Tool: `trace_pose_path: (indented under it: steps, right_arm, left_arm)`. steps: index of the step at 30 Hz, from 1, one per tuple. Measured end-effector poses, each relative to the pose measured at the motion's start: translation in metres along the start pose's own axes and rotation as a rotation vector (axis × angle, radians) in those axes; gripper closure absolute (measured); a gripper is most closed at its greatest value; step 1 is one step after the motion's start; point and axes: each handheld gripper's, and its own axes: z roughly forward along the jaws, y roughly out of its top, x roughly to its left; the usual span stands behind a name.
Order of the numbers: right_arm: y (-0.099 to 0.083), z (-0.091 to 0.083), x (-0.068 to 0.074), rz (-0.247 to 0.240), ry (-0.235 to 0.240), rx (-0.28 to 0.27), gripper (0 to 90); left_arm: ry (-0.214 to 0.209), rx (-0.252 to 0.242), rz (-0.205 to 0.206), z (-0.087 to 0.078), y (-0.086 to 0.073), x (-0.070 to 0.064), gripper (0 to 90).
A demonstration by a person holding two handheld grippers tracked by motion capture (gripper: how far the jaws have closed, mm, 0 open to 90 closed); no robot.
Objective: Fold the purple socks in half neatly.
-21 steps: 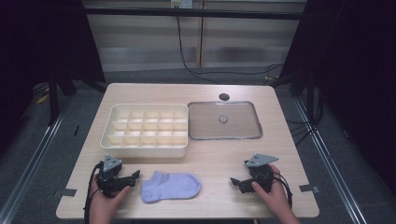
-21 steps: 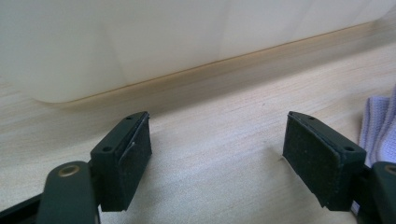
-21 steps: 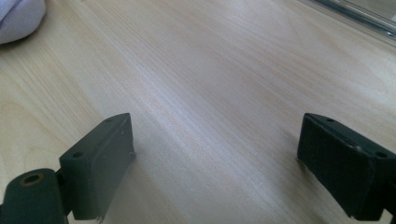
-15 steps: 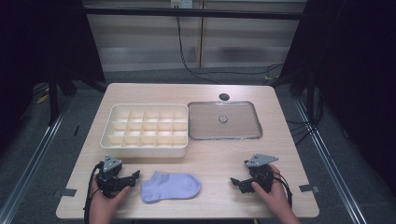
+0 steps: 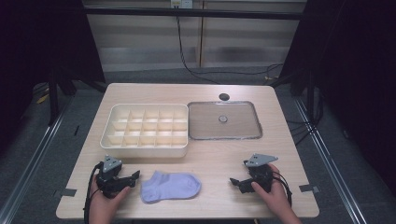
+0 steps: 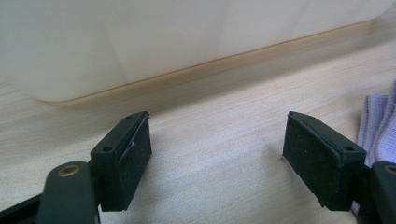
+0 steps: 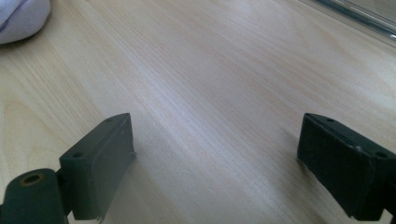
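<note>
Both grippers rest low on the table (image 5: pixel 219 158) with nothing held, so the work looks to be at its very start: the reach for the sock (image 5: pixel 171 186) has not begun. The left gripper (image 5: pixel 134 175) has its 2 jaws spread wide, bare wood between them; in the left gripper view the sock's ribbed edge (image 6: pixel 379 126) lies just beyond the right-hand fingertip (image 6: pixel 317 156), near it but apart as far as can be told. Ahead of those fingertips stands the pale wall of the compartment box (image 6: pixel 140 42).

The right gripper (image 5: pixel 233 181) is also spread wide over bare wood. In its own view the sock's rounded end (image 7: pixel 21 18) sits well ahead of the left-hand fingertip (image 7: pixel 105 163) and off to that side, and the clear lid (image 7: pixel 369 18) lies ahead of the other fingertip.

The next move, as I judge it, calls for 1 gripper to slide toward the sock, straddle an edge of the fabric with 1 jaw above and 1 below, and close. The cloth is soft and flat, so a shallow bite could slip off or merely push it along.
</note>
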Motion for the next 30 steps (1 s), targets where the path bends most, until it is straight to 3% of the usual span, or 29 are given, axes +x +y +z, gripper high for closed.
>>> trace_pose_path:
  steps: [8, 15, 20, 24, 30]
  right_arm:
    - [0.002, 0.002, 0.0, -0.007, 0.002, 0.002, 9.9]
    - [0.003, 0.002, 0.003, 0.005, 0.001, 0.002, 11.0]
    - [0.003, 0.003, 0.005, -0.003, 0.004, -0.004, 12.6]
    - [0.004, 0.003, 0.007, -0.006, 0.012, -0.011, 19.3]
    - [0.011, 0.005, 0.015, -0.023, 0.06, -0.01, 26.0]
  left_arm:
    - [0.029, 0.007, 0.015, -0.005, -0.004, -0.003, 24.7]
    - [0.011, 0.056, -0.074, -0.012, -0.001, 0.002, 25.1]
    - [0.01, 0.11, -0.074, -0.017, 0.001, 0.0, 25.3]
    - [-0.029, 0.125, -0.107, -0.024, 0.004, -0.005, 26.3]
    - [-0.073, 0.16, -0.132, -0.029, 0.006, -0.013, 27.7]
